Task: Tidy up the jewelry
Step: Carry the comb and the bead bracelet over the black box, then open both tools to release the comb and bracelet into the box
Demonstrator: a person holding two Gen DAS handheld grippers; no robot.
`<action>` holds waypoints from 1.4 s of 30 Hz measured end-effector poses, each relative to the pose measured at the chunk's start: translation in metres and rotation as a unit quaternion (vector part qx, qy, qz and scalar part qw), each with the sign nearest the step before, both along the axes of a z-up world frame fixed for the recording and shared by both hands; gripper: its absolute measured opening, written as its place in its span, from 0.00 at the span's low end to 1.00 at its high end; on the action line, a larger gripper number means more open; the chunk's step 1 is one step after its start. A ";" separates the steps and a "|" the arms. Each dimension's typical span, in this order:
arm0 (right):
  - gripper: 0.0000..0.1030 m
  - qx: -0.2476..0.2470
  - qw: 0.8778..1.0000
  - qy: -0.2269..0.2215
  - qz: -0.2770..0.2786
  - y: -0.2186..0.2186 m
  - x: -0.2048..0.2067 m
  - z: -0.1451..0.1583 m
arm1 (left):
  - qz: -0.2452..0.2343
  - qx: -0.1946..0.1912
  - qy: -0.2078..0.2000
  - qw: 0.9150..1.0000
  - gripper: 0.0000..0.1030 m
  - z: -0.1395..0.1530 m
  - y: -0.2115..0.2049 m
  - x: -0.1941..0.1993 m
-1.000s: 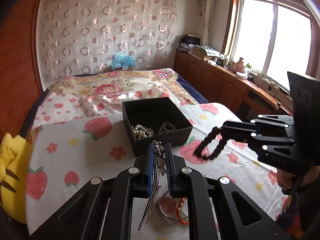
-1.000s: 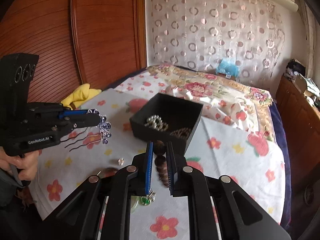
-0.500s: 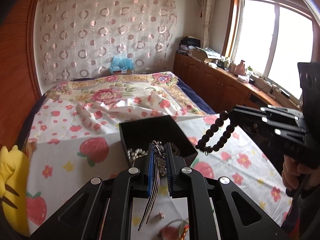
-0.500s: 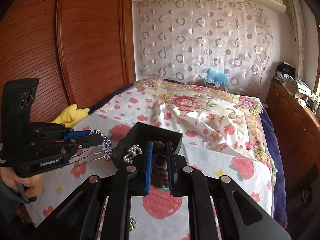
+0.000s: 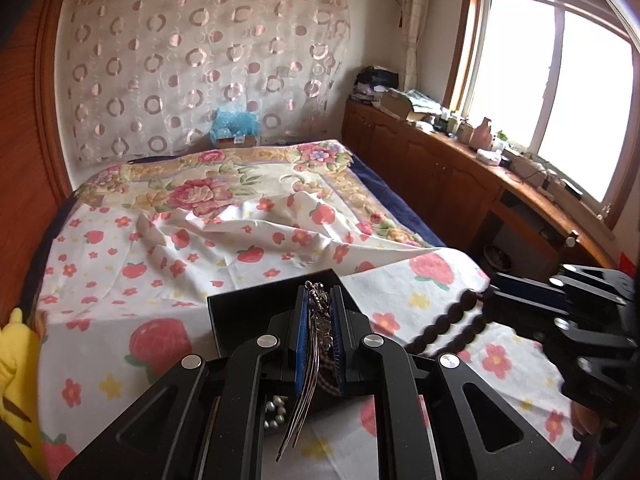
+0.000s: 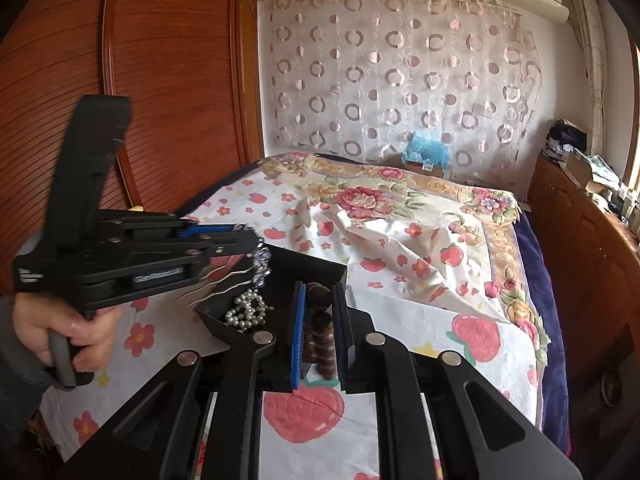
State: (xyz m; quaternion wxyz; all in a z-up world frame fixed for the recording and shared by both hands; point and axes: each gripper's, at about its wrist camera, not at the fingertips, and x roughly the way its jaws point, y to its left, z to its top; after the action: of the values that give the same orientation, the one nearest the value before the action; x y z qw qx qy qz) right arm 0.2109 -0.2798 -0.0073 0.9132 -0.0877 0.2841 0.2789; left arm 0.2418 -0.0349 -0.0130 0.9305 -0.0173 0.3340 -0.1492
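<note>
A black open jewelry box sits on the strawberry-print sheet, with a pearl string inside it. My left gripper is shut on a silver hairpin with crystal beads and hovers right over the box. My right gripper is shut on a dark brown wooden bead bracelet, held just right of the box. The bracelet hangs from the right gripper in the left wrist view. Much of the box is hidden behind both grippers.
The bed stretches away under a floral quilt. A yellow plush toy lies at the left edge. A wooden wardrobe stands to the left and a cluttered wooden cabinet runs under the window.
Both grippers have moved forward to the box, holding their pieces. The loose jewelry on the sheet has dropped out of sight. The box now lies partly under both grippers.
</note>
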 end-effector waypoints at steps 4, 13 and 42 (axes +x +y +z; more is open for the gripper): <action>0.14 -0.002 1.000 0.002 -0.001 0.001 0.002 -0.001 | 0.003 -0.017 0.023 1.000 0.09 -0.010 0.004 0.020; 0.14 -0.002 1.000 0.004 0.002 0.002 0.003 -0.005 | 0.017 -0.018 0.029 0.999 0.09 -0.015 0.010 0.034; 0.15 -0.005 0.999 0.041 0.015 0.068 0.054 -0.028 | 0.042 0.049 -0.002 0.998 0.16 -0.014 0.056 -0.036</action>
State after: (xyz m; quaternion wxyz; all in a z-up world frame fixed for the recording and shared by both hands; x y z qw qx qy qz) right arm 0.2650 -0.2120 -0.0349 0.8959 -0.0848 0.3213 0.2948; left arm 0.2054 0.0212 -0.0269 0.9363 0.0140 0.3384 -0.0931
